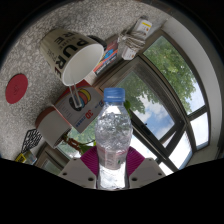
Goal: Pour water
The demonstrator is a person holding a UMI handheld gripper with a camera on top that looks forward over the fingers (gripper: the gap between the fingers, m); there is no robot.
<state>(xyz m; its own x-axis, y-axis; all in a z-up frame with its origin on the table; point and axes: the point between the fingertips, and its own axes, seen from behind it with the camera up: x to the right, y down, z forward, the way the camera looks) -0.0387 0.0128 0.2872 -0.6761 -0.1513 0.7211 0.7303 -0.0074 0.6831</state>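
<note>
**Bottle held and tipped toward the cup**

A clear plastic water bottle [113, 140] with a pale blue cap [114, 96] is seen clamped in the gripper [112, 172], both pink pads [92, 163] pressed against its lower body. The scene is tilted, so the bottle appears to be lifted off the speckled counter [25, 60]. Just beyond the cap, a white paper cup [70, 55] with printed letters is seen, its mouth turned toward the bottle. A red disc [16, 88] lies on the counter beside the cup. A window [165, 90] is seen behind the bottle.

The bottle is judged fairly heavy with water, thin-walled and smooth; a hold on the ribbed mid-body is advised, since hard squeezing may buckle it. The cap appears to be on.
</note>
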